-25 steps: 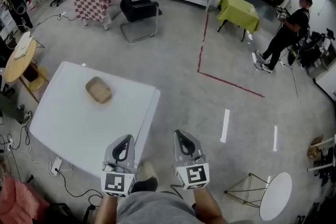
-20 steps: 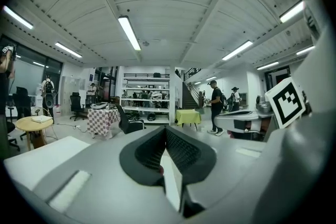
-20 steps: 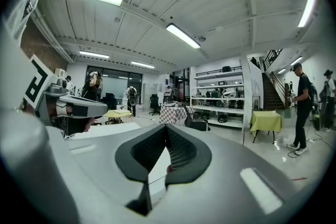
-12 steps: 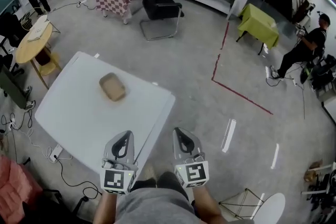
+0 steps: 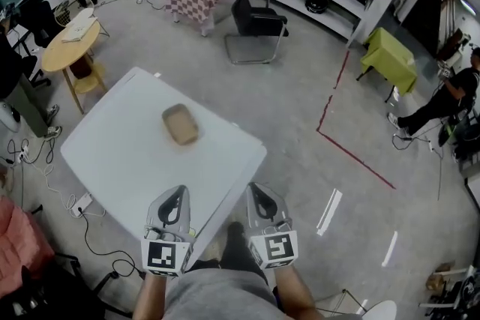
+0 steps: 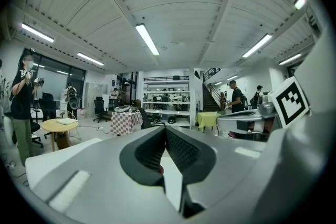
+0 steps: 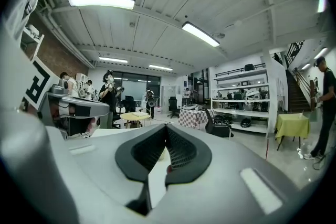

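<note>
White table [image 5: 112, 161] sits ahead-left. Tan oblong block [image 5: 181, 124], maybe a loaf (too small to tell), lies mid-table with its long axis roughly fore-aft. It's dead ahead of the left gripper [image 5: 177, 195], well apart. The right gripper [image 5: 256, 193] is farther, beyond the table edge. Both sets of jaws are pressed together, nothing between.

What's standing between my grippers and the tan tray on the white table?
Nothing visible. Only bare white table lies between the tan tray and the left gripper at the near edge. The right gripper hangs just beside that edge. Both are shut and empty.
</note>
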Demonstrator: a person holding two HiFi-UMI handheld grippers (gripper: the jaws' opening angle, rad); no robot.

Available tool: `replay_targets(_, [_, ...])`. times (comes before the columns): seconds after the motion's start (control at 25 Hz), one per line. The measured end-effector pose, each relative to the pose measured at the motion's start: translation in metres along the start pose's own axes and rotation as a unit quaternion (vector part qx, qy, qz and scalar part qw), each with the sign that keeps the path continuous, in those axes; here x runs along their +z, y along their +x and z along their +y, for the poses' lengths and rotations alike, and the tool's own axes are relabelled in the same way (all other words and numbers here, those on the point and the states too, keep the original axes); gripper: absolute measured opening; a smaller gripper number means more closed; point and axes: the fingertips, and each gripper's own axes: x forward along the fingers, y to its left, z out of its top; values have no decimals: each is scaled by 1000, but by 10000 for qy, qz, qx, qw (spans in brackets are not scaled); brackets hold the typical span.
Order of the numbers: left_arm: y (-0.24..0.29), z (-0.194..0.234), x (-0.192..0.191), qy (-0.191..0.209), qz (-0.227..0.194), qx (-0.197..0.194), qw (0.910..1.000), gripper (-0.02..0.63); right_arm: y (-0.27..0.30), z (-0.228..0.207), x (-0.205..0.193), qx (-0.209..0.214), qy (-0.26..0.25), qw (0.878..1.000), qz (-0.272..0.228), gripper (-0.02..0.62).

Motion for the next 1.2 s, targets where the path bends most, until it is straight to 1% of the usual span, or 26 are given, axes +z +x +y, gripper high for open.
replay_targets(0.12, [1, 9, 6, 23, -48, 180, 9998, 12, 12, 2, 5, 153, -23, 9999, -26, 3])
replay_targets(0.28, [1, 27, 11, -10, -10, 481, 9988, 12, 32, 11, 13, 415, -62, 9991, -70, 3])
replay_targets(0.44, [3, 50, 6, -140, -5, 701, 9974, 12, 60, 23, 13, 678, -30, 9977, -26, 3])
replay_targets(0.56, [7, 67, 2, -93, 31, 941, 9955, 12, 82, 28, 10, 890, 4, 9960, -5, 3])
replay_targets(0.64, [10, 78, 2, -164, 39, 1100, 9938, 12, 96, 31, 9, 1022, 11, 9948, 14, 3])
replay_targets(0.92, [27, 115, -18, -153, 306, 1526, 9877, 12, 149, 42, -4, 1452, -6, 9893, 165, 3])
replay_targets(1.04, [43, 133, -23, -211, 268, 1608, 9864, 12, 175, 46, -9, 1575, -37, 9872, 268, 3])
replay_targets(1.2, [60, 158, -46, -304, 413, 1687, 9843, 12, 207, 55, -19, 1722, -76, 9844, 363, 3])
